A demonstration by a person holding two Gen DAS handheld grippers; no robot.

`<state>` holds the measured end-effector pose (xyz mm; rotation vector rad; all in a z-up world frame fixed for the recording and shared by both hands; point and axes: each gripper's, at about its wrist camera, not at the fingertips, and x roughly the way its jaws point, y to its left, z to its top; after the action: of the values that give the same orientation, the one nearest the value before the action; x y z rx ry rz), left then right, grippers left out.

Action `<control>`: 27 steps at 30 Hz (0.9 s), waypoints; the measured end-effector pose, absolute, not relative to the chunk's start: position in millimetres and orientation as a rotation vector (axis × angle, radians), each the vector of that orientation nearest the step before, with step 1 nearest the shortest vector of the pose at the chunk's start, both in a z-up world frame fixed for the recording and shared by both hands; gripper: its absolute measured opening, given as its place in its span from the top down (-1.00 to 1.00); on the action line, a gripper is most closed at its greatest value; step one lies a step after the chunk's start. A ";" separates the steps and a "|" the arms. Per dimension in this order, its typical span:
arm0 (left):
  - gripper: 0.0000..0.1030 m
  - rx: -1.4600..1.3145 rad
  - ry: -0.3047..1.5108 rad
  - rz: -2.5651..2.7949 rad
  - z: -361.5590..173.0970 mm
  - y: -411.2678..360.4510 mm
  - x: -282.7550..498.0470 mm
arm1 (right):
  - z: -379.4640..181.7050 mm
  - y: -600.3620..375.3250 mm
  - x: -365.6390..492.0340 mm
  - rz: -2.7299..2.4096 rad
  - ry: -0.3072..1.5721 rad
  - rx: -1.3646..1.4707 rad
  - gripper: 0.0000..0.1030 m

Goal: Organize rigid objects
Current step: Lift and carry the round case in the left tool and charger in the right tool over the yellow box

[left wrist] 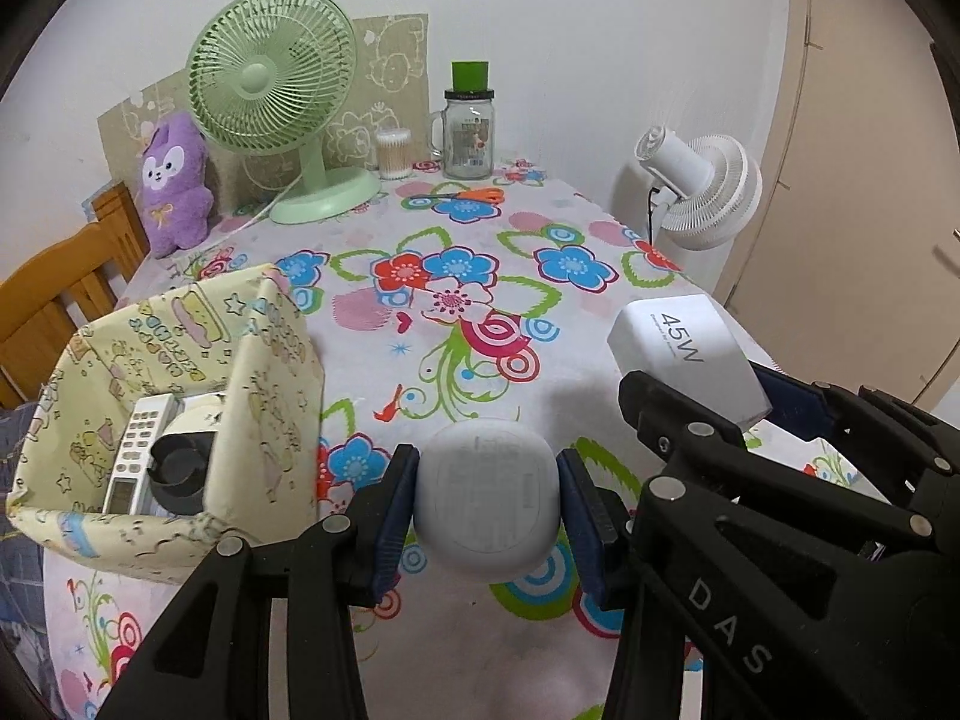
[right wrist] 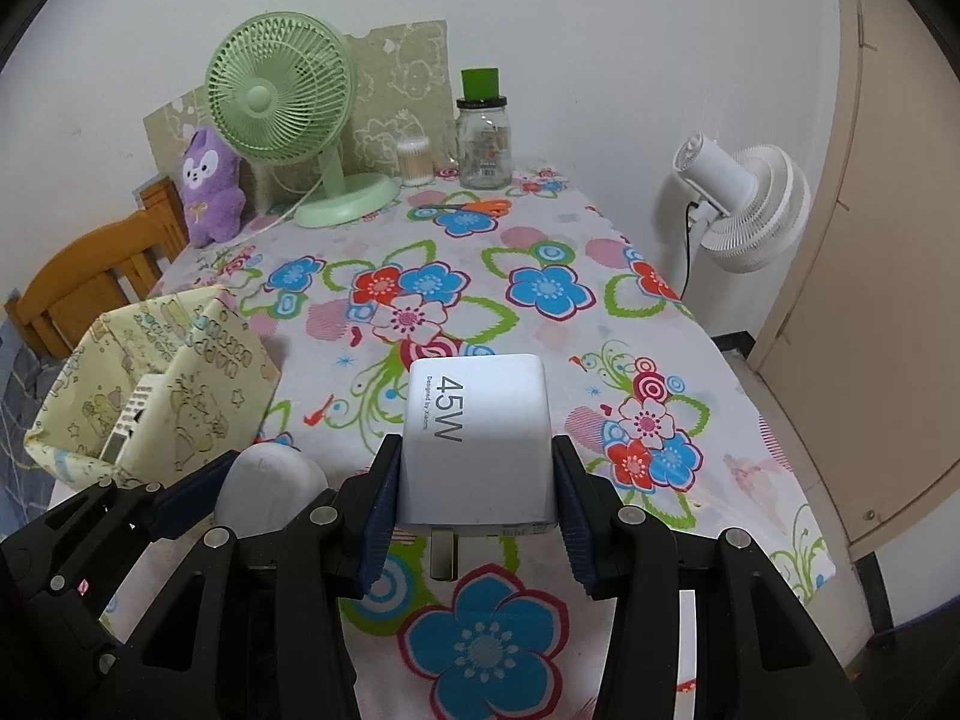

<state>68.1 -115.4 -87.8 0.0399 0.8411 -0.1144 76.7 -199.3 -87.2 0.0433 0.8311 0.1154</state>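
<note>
- Left tongs [left wrist: 487,507] were clamped on a rounded white case [left wrist: 487,495], blue pads pressed on both its sides, held above the floral desk [left wrist: 420,360].
- Right tongs [right wrist: 477,501] were clamped on a white 45W charger [right wrist: 477,450], pads on its left and right faces, metal plug prong pointing back toward the camera.
- Both items were up off the desk, near edge, side by side; the charger was to the right of the case, close but whether touching can't be told.
- In the left wrist view the charger [left wrist: 684,354] showed at right, gripped by the right tongs [left wrist: 696,396].
- In the right wrist view the case [right wrist: 270,483] showed at lower left, between the left tongs' pads [right wrist: 186,495].
- Yellow patterned box [left wrist: 264,408] sat on the desk's left near side, open top; inside were a white remote [left wrist: 135,456] and a roll with a dark core [left wrist: 183,465].
- Far end of desk: green fan [left wrist: 270,72], purple plush [left wrist: 174,180] to its left, cotton-swab tub [left wrist: 393,153], glass jar [left wrist: 468,132] with green cap.
- Orange-handled scissors [left wrist: 468,197] lay just in front of the jar.
- White fan [left wrist: 702,186] stood off the desk's right edge.
- Wooden chair [left wrist: 66,282] was at left, past the desk.
</note>
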 end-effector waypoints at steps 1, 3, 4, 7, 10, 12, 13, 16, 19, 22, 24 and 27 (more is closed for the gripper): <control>0.07 0.039 0.837 -0.113 -85.8 -114.1 66.5 | -85.0 -197.9 75.1 0.118 0.827 0.044 0.01; 0.07 0.036 0.828 -0.109 -81.0 -110.7 62.5 | -80.4 -195.5 72.2 0.119 0.819 0.044 0.02; 0.07 0.035 0.825 -0.108 -79.6 -109.6 61.2 | -78.3 -194.0 71.2 0.121 0.817 0.043 0.02; 0.07 0.031 0.816 -0.105 -73.5 -104.3 57.4 | -70.9 -189.0 67.2 0.123 0.804 0.038 0.02; 0.07 0.027 0.808 -0.103 -67.8 -99.0 54.6 | -64.0 -184.2 64.0 0.125 0.792 0.031 0.01; 0.07 0.027 0.804 -0.103 -63.9 -95.8 52.3 | -59.6 -180.4 61.8 0.127 0.784 0.030 0.01; 0.07 0.026 0.802 -0.104 -62.3 -94.0 51.6 | -57.8 -178.9 61.1 0.129 0.783 0.031 0.01; 0.07 0.022 0.805 -0.113 -57.8 -88.4 50.0 | -51.9 -172.8 59.3 0.133 0.778 0.027 0.02; 0.07 0.021 0.799 -0.109 -53.5 -83.3 48.4 | -47.2 -167.8 58.7 0.132 0.773 0.021 0.02; 0.07 0.018 0.794 -0.105 -49.4 -77.7 48.9 | -43.2 -161.9 59.4 0.138 0.768 0.021 0.02; 0.07 0.017 0.790 -0.100 -47.1 -73.5 49.9 | -40.1 -157.3 61.1 0.143 0.764 0.017 0.02; 0.07 0.014 0.787 -0.093 -43.6 -67.6 51.2 | -36.4 -151.1 63.4 0.151 0.758 0.014 0.02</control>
<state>51.2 -67.6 -43.6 0.0142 0.7868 -0.0929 63.4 -151.1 -36.4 0.0138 0.7578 0.1513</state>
